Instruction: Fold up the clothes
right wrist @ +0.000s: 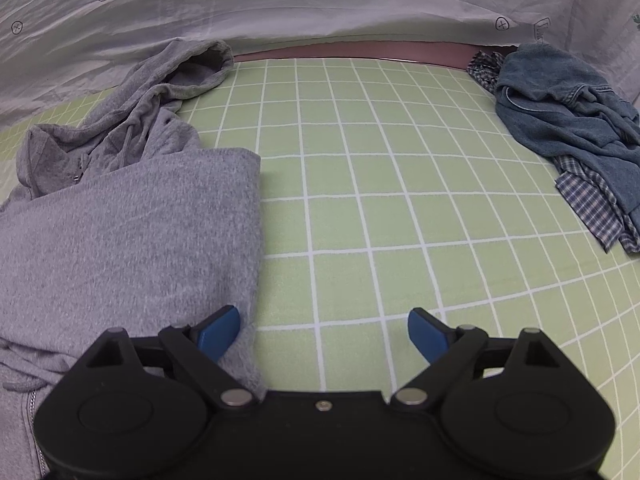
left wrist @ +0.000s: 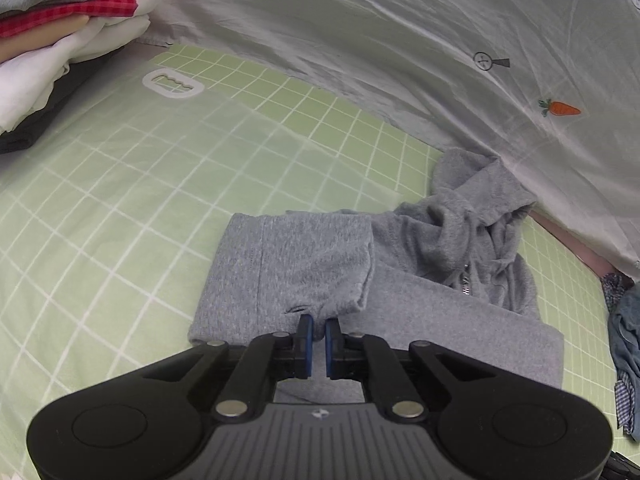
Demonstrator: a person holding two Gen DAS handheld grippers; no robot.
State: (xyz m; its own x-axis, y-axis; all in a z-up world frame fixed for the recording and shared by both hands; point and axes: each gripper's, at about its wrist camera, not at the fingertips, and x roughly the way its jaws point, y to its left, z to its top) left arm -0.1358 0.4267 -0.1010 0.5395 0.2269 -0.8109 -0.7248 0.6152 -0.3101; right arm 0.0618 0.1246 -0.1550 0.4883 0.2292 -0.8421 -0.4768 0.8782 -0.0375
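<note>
At six o'clock on the green checked bed sheet (left wrist: 100,200), the left gripper (left wrist: 319,334) is pinching the grey hoodie's (left wrist: 420,300) folded sleeve edge to carry it over, while the right gripper (right wrist: 324,334) is waiting with fingers spread beside the hem.

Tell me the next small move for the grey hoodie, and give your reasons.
Probably lift the left tool and carry the pinched fabric across the grey hoodie. Its blue pads are shut on a fold of the sleeve, which already lies doubled over the body. The right tool stands open at the hoodie's edge on the green checked sheet, gripping nothing, so it could pin the body flat.
</note>
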